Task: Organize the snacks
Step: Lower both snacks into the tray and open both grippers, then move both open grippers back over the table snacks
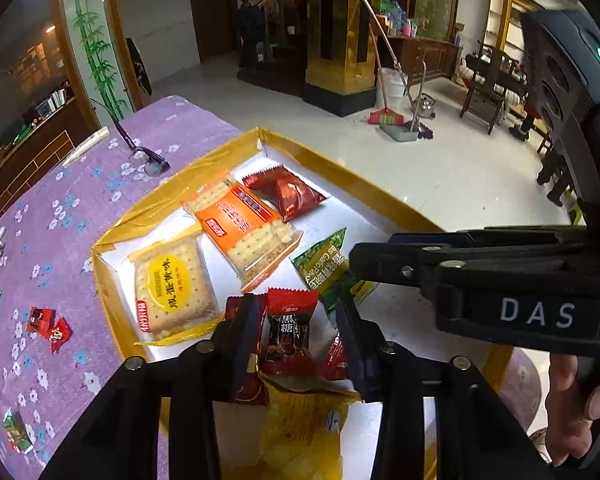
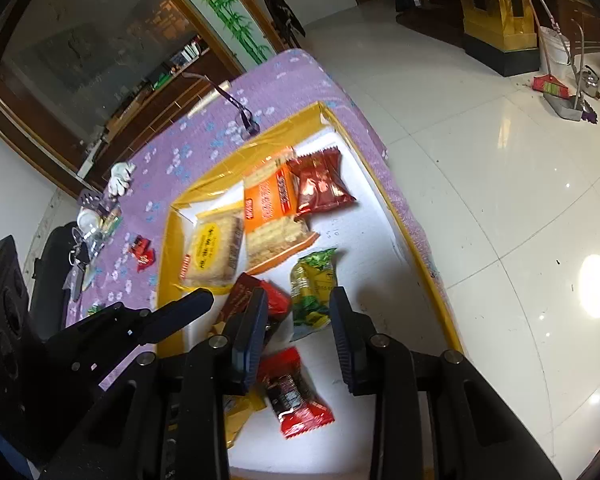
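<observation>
A shallow white box with yellow taped walls (image 1: 172, 200) (image 2: 204, 184) lies on the purple flowered tablecloth and holds several snack packs: a yellow cracker pack (image 1: 172, 292), an orange cracker pack (image 1: 244, 228), a dark red pouch (image 1: 288, 188), a green pack (image 1: 324, 268) and small red candies. My left gripper (image 1: 296, 344) is open, its jaws on either side of a red-and-black candy (image 1: 288, 340) in the box. My right gripper (image 2: 298, 332) is open and empty above the box; it shows from the side in the left wrist view (image 1: 380, 260). A red candy (image 2: 296, 392) lies under it.
Two small red candies (image 1: 48, 324) (image 2: 142, 252) lie on the cloth left of the box. Glasses (image 1: 148, 156), a white glove (image 2: 120, 176) and more wrappers lie farther left. The table edge drops to a tiled floor on the right.
</observation>
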A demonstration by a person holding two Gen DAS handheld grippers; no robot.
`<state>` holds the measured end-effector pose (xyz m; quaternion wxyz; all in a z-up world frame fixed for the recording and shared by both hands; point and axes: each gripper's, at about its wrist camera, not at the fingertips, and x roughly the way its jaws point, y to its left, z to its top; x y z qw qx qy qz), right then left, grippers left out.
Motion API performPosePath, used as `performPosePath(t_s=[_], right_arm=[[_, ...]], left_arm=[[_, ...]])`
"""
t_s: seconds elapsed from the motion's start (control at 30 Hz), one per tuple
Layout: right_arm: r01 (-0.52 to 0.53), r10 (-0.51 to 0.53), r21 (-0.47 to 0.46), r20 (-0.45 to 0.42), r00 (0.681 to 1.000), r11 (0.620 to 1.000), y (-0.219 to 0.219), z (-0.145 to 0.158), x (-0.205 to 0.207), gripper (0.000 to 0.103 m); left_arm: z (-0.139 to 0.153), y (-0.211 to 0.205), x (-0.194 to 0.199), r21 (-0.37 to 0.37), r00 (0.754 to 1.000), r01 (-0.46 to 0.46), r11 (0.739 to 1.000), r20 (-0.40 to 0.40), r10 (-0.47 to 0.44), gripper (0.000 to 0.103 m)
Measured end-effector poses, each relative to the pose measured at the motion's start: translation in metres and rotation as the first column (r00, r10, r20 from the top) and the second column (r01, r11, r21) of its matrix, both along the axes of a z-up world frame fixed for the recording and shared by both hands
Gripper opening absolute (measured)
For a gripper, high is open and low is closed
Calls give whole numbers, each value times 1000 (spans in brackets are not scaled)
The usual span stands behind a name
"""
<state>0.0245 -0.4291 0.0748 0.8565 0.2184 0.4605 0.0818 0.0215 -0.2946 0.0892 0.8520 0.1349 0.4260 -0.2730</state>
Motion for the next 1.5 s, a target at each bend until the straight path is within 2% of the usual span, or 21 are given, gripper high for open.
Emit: performPosePath(t_s=[0.23, 0.6, 0.8, 0.9, 1.07, 1.17, 1.23, 1.33, 1.43, 1.5], right_arm=[[-4, 4, 23, 10, 1000, 1000, 10, 11, -13, 31], [-116, 116, -4, 41, 992, 993, 70, 26, -13, 31], [-233, 235, -42, 38, 971, 972, 120, 28, -19, 31], [-320, 322, -75, 23, 946, 945, 153, 24, -27, 31], [-456, 458, -131, -15, 889, 880, 205, 14, -41, 31], [-483, 483, -156, -35, 875, 862, 221, 10, -46, 31], [-472, 473, -161, -37, 881, 867, 221, 11, -46, 31], [-441, 440, -160, -42, 897, 883, 217, 11, -44, 31], [-420, 418, -159, -50, 907, 893, 214, 9, -45, 31], [-407, 404, -163, -52, 913, 899, 212, 9, -47, 31]], left_arm=[[17, 29, -4, -50, 999, -44, 998, 12, 45, 44], [41, 109, -4, -116, 979, -197, 974, 24, 201, 44], [42, 163, -4, -147, 953, -299, 943, -1, 302, 44], [38, 192, -7, -153, 937, -348, 925, -9, 350, 44], [27, 248, -9, -162, 891, -453, 877, -54, 450, 44], [19, 279, -11, -165, 860, -510, 844, -72, 506, 44], [12, 302, -12, -161, 830, -557, 815, -84, 551, 44], [-1, 339, -9, -145, 771, -636, 758, -106, 628, 45], [-13, 361, 1, -128, 735, -678, 724, -118, 668, 45], [-23, 368, 10, -97, 724, -690, 718, -127, 678, 45]])
